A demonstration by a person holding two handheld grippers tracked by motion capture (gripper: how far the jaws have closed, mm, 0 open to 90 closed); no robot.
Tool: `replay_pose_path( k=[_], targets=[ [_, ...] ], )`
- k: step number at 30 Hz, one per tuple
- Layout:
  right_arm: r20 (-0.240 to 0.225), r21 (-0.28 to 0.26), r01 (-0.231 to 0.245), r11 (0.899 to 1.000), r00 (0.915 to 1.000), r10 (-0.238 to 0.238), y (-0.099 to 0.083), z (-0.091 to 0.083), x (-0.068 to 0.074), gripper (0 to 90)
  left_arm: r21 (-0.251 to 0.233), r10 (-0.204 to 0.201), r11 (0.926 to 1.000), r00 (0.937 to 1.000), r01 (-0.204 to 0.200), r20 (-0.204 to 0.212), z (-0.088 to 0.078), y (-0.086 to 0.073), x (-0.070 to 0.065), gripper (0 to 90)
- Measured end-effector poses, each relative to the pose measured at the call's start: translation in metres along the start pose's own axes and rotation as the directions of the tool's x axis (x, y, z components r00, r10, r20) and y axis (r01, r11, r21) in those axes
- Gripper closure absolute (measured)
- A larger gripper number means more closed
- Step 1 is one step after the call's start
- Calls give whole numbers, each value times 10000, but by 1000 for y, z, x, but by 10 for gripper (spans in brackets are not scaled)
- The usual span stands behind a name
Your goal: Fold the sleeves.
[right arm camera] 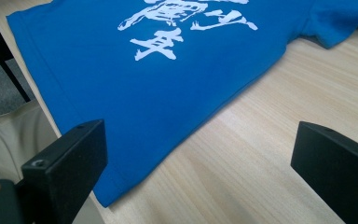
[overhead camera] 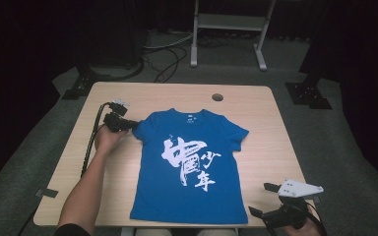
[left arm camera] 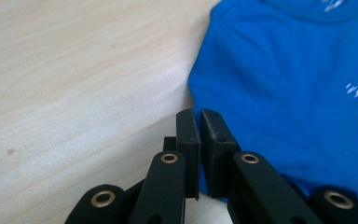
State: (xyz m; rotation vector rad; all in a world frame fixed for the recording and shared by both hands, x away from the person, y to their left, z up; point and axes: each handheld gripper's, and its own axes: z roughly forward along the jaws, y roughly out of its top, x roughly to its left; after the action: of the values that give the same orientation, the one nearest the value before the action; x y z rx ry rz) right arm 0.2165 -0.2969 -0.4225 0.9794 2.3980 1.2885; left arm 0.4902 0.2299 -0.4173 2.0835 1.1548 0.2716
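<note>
Two hand-held grippers: left clenched on blue T-shirt sleeve, right released, table.

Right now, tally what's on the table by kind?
Blue T-shirt: 1
Handheld tools: 2, left tool shut on the shirt's sleeve, right tool open near the hem corner
Total: 3

Wooden table w/ round cable hole far right of centre; white metal stand seen on grey floor beyond.
</note>
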Motion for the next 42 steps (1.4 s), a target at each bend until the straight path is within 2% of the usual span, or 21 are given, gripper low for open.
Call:
replay_pose_path(
  k=[1,6,11,16,25,30,33,42],
  targets=[
    [-2,-1,-4,10000,10000,4,0,0,0,37,-122,-87,9999,9999,89,111,-2,1,0,866],
    [0,-17,49,10000,10000,-49,0,1,0,37,-443,94,9990,9996,-83,248,-9,6,-8,867],
    [-41,-16,87,10000,10000,-87,1,2,2,37,-737,52,9973,9983,-9,587,-16,11,-17,866],
    [-57,-23,143,9999,9999,-143,2,2,3,37,-767,-155,9967,9912,258,1314,-19,14,-26,866],
    [-83,-101,199,9998,9998,-200,4,2,5,37,-899,-210,9951,9784,402,2059,-21,19,-43,866],
    [-61,-157,190,9997,9998,-191,4,1,5,37,-905,-152,9952,9740,365,2261,-17,23,-54,865],
    [-55,-185,238,9995,9997,-239,4,0,5,36,-805,-167,9960,9685,378,2483,-13,24,-60,865],
    [-17,-243,218,9995,9998,-218,3,-3,5,37,-541,248,9985,9565,-94,2908,6,28,-87,864]
  ],
)
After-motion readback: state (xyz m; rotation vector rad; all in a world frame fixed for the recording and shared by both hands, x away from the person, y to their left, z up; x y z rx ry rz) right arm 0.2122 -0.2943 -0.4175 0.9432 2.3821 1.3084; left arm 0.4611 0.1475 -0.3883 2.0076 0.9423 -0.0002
